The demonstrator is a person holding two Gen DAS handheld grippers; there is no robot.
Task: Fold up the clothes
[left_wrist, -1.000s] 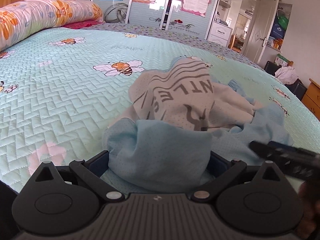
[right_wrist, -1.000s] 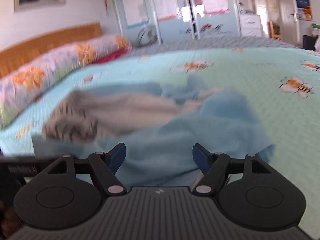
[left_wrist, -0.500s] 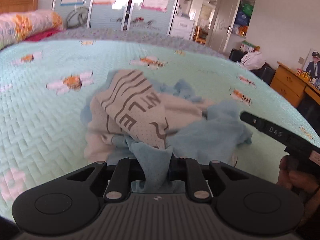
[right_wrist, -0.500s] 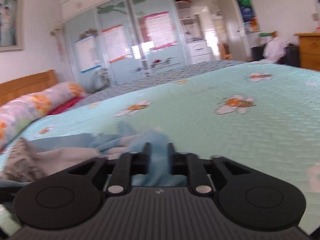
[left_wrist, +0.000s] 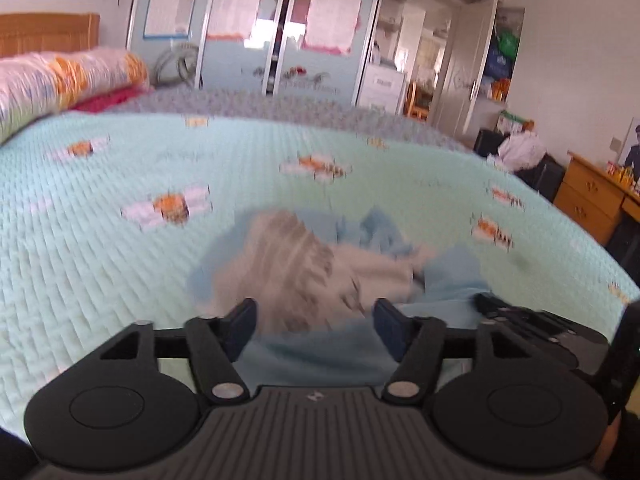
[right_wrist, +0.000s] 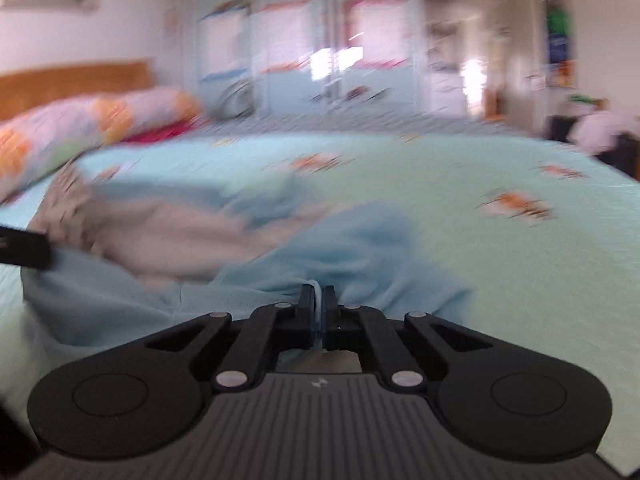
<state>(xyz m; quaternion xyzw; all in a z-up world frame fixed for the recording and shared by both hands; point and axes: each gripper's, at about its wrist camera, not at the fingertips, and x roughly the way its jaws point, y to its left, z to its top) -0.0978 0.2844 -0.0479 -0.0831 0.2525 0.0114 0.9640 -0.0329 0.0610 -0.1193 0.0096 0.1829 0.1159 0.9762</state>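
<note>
A crumpled light blue garment (left_wrist: 452,276) with a grey-and-white printed panel (left_wrist: 296,264) lies on the bed, blurred by motion. My left gripper (left_wrist: 314,320) hovers over its near edge; its jaws are opening, with blue cloth lying between and below the fingers (left_wrist: 240,318) but not pressed by them. My right gripper (right_wrist: 318,300) is shut on a fold of the same blue garment (right_wrist: 352,248), a thin strip of cloth showing between the pads. The right gripper's body (left_wrist: 524,322) shows at the lower right of the left wrist view.
The garment lies on a mint quilt (left_wrist: 100,248) printed with bees. A flowered bolster (left_wrist: 68,76) lies by the wooden headboard at the far left. Sliding wardrobe doors (left_wrist: 260,36) stand behind the bed, and a wooden dresser (left_wrist: 588,200) at the right.
The left gripper pinched the blue cloth half a second ago and has since spread its jaws and lifted. The right gripper went from wide open to shut on the blue cloth.
</note>
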